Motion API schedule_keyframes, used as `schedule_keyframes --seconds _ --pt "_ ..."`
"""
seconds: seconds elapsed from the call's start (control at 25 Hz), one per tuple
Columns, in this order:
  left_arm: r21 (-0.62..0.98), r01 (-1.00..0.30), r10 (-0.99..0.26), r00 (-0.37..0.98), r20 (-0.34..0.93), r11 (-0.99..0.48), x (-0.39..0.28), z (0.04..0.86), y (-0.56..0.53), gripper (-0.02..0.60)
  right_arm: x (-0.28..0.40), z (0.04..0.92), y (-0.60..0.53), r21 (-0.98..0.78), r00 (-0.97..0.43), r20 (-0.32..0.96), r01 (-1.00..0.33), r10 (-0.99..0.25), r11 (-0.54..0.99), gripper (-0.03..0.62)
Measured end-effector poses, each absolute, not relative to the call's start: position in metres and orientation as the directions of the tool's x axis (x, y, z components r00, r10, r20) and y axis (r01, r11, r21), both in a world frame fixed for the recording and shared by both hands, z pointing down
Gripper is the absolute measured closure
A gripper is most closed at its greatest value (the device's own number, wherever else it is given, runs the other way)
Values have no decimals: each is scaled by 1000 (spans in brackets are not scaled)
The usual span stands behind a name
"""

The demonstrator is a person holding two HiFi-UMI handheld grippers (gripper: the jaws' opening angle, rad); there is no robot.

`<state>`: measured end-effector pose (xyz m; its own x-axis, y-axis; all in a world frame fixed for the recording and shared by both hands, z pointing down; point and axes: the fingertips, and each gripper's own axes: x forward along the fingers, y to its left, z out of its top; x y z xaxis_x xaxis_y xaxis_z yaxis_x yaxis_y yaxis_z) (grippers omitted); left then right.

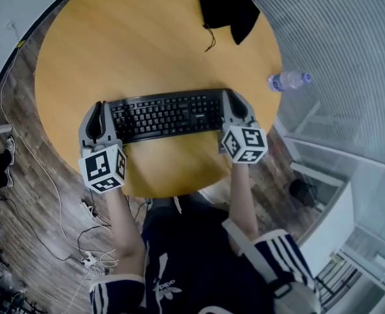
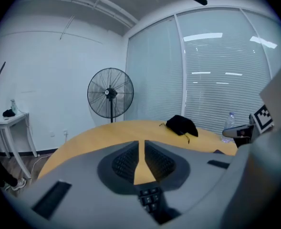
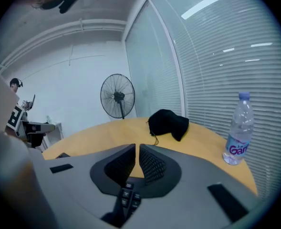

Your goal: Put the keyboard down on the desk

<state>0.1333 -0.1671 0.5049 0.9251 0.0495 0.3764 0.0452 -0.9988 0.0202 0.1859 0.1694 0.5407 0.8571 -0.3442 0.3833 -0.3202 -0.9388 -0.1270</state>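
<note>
A black keyboard (image 1: pixel 166 115) lies lengthwise over the near part of the round wooden desk (image 1: pixel 146 38); I cannot tell if it rests on the top or hangs just above it. My left gripper (image 1: pixel 102 116) is at its left end and my right gripper (image 1: pixel 236 106) at its right end. In the left gripper view the jaws (image 2: pixel 142 149) stand nearly together with the keyboard's keys (image 2: pixel 150 197) pinched at their base. The right gripper view shows the same: jaws (image 3: pixel 137 154) narrow, keys (image 3: pixel 128 197) clamped between them.
A black pouch (image 1: pixel 228 12) with a cord lies at the desk's far side. A water bottle (image 1: pixel 288 80) stands at the right rim. A standing fan (image 2: pixel 110 93) is beyond the desk. Cables run over the floor at the left.
</note>
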Motion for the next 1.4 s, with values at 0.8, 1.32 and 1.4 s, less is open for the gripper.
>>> schedule_keyframes --seconds 0.8,1.32,1.4 --pt "-72 145 151 986 -77 -987 52 278 -106 580 91 311 126 -68 875 -24 -484 -484 -872 591" --pt "-24 164 166 979 -122 -986 -30 270 -102 580 2 290 123 -3 856 -71 -514 -512 -858 591" --pt "-17 168 169 980 -110 -986 -36 277 -99 580 -1 294 126 -10 858 -60 -511 -510 -859 591"
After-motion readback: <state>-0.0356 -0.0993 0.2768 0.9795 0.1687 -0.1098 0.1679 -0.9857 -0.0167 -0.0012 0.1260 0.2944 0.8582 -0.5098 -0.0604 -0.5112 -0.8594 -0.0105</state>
